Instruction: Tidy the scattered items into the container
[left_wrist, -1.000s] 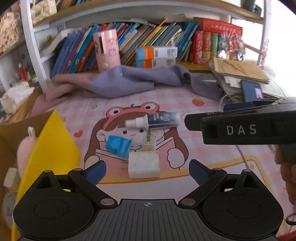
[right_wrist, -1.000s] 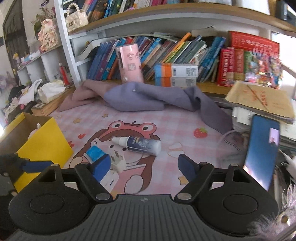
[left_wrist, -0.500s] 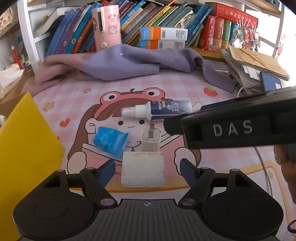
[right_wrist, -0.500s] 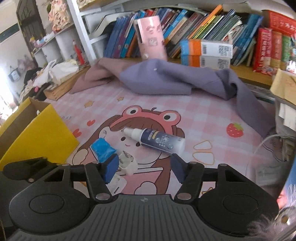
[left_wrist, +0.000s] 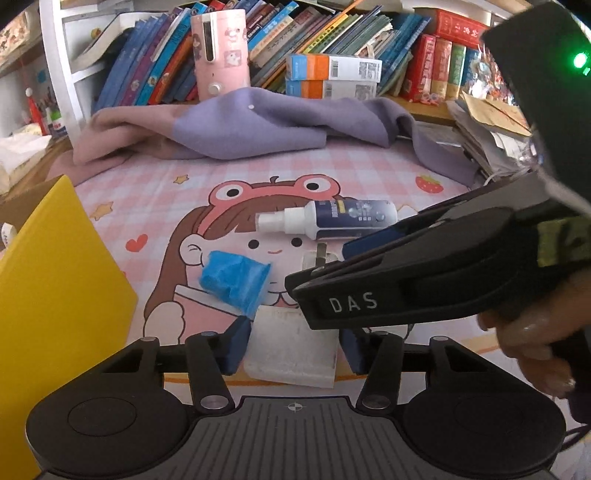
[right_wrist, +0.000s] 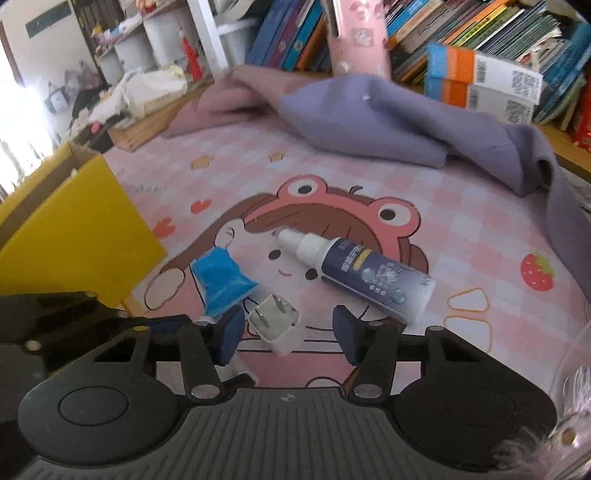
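Note:
In the left wrist view my left gripper (left_wrist: 293, 347) is closing on a white block (left_wrist: 291, 354), and its blue pads touch both sides. My right gripper (right_wrist: 288, 338) is closing around a white plug charger (right_wrist: 275, 328), with a gap still showing beside the right pad. In the left wrist view the right gripper (left_wrist: 320, 268) reaches in from the right over the plug charger (left_wrist: 314, 258). A spray bottle (right_wrist: 354, 273) and a crumpled blue packet (right_wrist: 221, 284) lie on the pink mat. The cardboard box with a yellow flap (left_wrist: 55, 277) stands at the left.
A purple cloth (left_wrist: 258, 129) is heaped at the mat's far side, below a shelf of books. A pink cylinder (left_wrist: 219, 48) and orange-blue cartons (left_wrist: 332, 77) stand there. Stacked papers (left_wrist: 487, 122) crowd the right. A hand (left_wrist: 535, 332) holds the right gripper.
Both pairs of jaws have narrowed. The left gripper sank until the white block lay between its pads. The right gripper swung left and down to straddle the plug charger.

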